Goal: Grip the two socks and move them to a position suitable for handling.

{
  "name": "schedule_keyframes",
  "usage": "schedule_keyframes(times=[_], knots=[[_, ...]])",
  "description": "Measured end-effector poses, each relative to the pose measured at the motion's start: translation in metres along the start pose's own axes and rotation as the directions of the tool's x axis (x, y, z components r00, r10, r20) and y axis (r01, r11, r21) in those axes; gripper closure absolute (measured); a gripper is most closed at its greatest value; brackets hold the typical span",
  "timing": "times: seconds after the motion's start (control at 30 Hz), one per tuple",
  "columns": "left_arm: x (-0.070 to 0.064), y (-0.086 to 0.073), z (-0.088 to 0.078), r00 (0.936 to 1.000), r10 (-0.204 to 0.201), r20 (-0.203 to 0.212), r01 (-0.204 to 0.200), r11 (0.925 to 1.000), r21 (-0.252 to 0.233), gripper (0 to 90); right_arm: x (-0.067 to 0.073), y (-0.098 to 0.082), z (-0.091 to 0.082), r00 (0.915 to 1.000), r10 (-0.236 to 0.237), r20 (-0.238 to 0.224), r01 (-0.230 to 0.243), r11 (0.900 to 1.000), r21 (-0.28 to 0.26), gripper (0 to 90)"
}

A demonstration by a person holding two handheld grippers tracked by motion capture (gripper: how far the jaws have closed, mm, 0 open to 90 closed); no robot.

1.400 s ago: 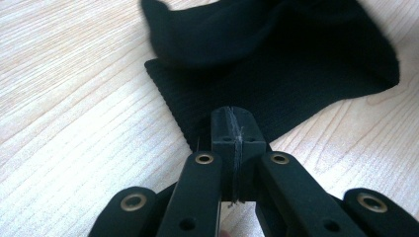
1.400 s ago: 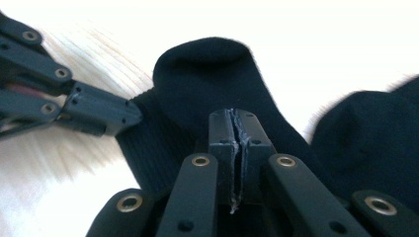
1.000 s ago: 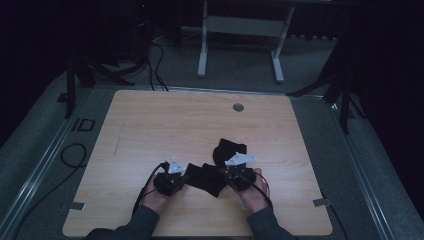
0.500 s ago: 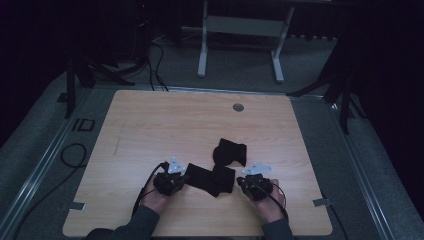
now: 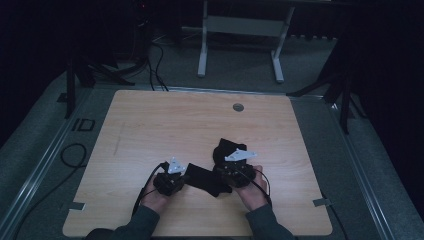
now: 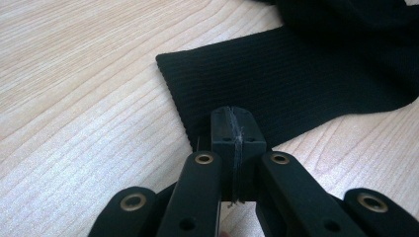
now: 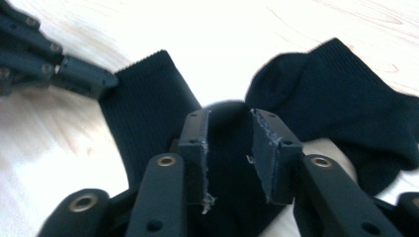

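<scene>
A black sock point(image 5: 204, 178) lies flat near the front of the wooden table point(image 5: 150, 125), between the two hands. The left gripper point(image 6: 232, 129) has its jaws pressed together on the sock's ribbed end. The right gripper point(image 7: 228, 148) has its jaws apart over the sock's other end. A second black sock point(image 7: 346, 108) lies just beside it.

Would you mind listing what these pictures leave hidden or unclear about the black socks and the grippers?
- Left gripper: closed jaws hide the ribbed black sock's pinched cuff edge.
- Right gripper: open jaws straddle that sock; contact unclear.
- Second black sock, high view: partly covered by the right gripper, too dark for detail.
</scene>
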State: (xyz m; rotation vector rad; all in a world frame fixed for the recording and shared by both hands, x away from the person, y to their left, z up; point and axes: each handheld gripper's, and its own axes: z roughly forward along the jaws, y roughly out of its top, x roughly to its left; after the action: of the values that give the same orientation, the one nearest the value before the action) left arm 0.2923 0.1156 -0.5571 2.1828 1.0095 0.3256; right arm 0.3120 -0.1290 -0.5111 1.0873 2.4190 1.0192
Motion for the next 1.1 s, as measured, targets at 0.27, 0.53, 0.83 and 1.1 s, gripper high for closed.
schedule_keyframes(times=[0.27, 0.53, 0.83, 1.1], knots=[[0.0, 0.0, 0.0, 1.0, 0.0, -0.003, 0.0, 1.0, -0.002, 90.0, 0.012, 0.022, 0.027, 0.9996, 0.025, 0.014, -0.026, 0.998, 0.054, 48.9], [0.0, 0.0, 0.0, 1.0, -0.005, 0.0, 0.005, 1.0, -0.004, 90.0, 0.016, 0.022, 0.047, 0.9968, -0.003, 0.08, -0.012, 0.984, 0.178, 53.0], [0.001, 0.0, -0.001, 0.9999, -0.007, 0.007, 0.007, 1.0, 0.001, 90.0, 0.002, 0.006, 0.013, 0.9965, 0.074, 0.041, -0.076, 0.995, 0.066, 86.0], [0.01, -0.001, -0.006, 0.9998, -0.02, -0.003, 0.02, 0.9996, 0.022, 88.5, -0.023, -0.02, -0.019, 0.9868, 0.148, 0.065, -0.15, 0.989, 0.015, 87.1]])
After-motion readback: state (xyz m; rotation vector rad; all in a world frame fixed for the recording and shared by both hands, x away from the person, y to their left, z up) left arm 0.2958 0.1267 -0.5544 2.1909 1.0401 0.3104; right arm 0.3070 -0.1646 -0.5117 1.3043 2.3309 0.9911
